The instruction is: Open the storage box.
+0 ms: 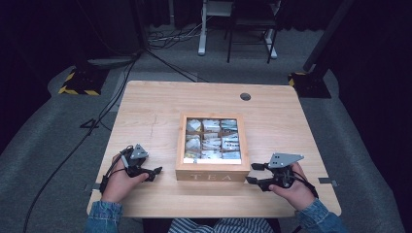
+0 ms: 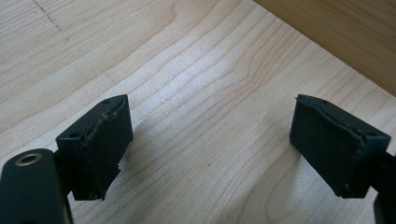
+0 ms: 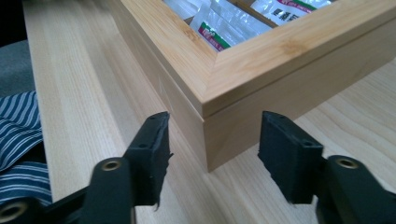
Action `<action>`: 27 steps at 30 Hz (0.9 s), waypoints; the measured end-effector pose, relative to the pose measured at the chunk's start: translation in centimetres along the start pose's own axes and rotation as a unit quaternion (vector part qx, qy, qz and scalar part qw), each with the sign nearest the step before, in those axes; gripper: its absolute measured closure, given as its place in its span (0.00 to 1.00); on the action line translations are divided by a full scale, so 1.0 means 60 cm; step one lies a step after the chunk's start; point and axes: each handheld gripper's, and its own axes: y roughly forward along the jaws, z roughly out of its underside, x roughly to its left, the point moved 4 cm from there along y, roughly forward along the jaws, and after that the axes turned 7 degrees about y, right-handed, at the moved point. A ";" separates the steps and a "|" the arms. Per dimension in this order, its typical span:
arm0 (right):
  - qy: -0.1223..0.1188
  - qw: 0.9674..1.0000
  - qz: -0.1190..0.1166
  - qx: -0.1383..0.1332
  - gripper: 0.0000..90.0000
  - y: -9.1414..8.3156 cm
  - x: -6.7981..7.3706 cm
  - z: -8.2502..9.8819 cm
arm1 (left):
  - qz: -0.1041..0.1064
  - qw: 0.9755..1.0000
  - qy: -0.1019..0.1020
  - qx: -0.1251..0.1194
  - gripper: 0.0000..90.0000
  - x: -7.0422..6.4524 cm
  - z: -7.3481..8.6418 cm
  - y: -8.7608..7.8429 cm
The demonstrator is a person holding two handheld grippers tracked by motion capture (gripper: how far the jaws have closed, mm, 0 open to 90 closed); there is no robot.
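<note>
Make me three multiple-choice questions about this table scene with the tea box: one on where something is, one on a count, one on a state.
1. Where does the tea box sit?
A. between the two grippers
B. at the far left corner of the table
C. on the floor

2. How many compartments does the box show?
A. four
B. nine
C. twelve

3. How do the jaws of the right gripper stand?
A. clamped on a tea bag
B. apart, with a corner of the box ahead of them
C. pressed flat together

Answers:
1 A, the high view shows the left gripper on one side and the right gripper on the other.
2 B, three rows of three.
3 B, the right gripper view shows a gap with nothing gripped.
</note>
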 end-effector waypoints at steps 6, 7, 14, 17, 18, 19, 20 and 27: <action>0.002 1.000 0.012 -0.011 0.62 0.005 0.000 -0.005 | 0.000 1.000 0.000 0.000 0.15 0.000 0.000 0.000; 0.004 1.000 0.012 -0.011 0.63 0.005 0.000 -0.006 | 0.000 1.000 0.000 0.000 0.15 0.000 0.000 0.000; 0.003 1.000 0.012 -0.015 0.65 0.004 0.001 -0.006 | 0.000 1.000 0.000 0.001 0.15 0.000 0.000 0.000; -0.006 1.000 0.017 -0.016 0.65 0.004 0.004 -0.009 | 0.000 1.000 0.000 0.001 0.15 0.000 0.000 0.000; -0.008 1.000 0.020 -0.017 0.65 0.003 0.005 -0.010 | 0.000 1.000 0.000 0.002 0.15 0.000 0.000 0.000; -0.008 1.000 0.020 -0.017 0.65 0.003 0.005 -0.010 | 0.000 1.000 0.000 0.002 0.15 0.000 0.000 0.000; -0.007 1.000 0.022 -0.017 0.65 0.003 0.006 -0.012 | 0.001 1.000 0.000 0.001 0.15 0.000 0.000 0.000; -0.024 0.998 0.043 -0.028 0.56 -0.006 0.007 -0.024 | 0.000 1.000 -0.001 0.002 0.15 0.000 0.000 0.000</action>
